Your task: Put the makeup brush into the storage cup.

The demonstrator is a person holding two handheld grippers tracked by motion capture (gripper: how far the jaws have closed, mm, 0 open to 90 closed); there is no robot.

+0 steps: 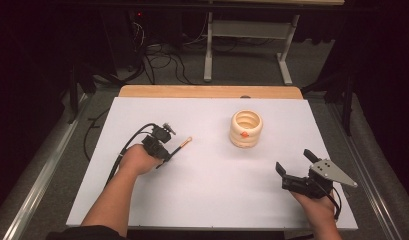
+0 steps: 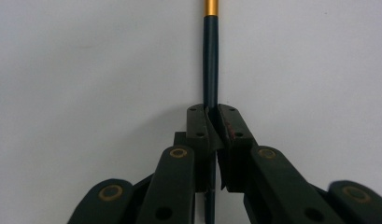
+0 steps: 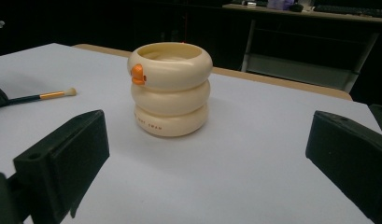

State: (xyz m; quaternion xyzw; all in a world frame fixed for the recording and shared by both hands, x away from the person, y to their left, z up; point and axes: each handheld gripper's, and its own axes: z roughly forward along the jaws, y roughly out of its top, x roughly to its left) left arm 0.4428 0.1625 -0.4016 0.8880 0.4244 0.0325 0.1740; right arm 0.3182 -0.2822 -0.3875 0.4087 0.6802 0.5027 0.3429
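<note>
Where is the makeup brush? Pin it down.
In the high view, the makeup brush is on the table's left half, clamped in the left tongs, its tip pointing toward the cream ringed holder.

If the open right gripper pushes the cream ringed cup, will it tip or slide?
The cream ringed cup looks squat with a broad base, so it would probably slide on the smooth white table. Its glossy bulging rings may slip between the right gripper jaws.

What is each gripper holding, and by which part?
The left gripper is shut on the brush, along its dark handle. The right gripper is open, holding nothing.
</note>
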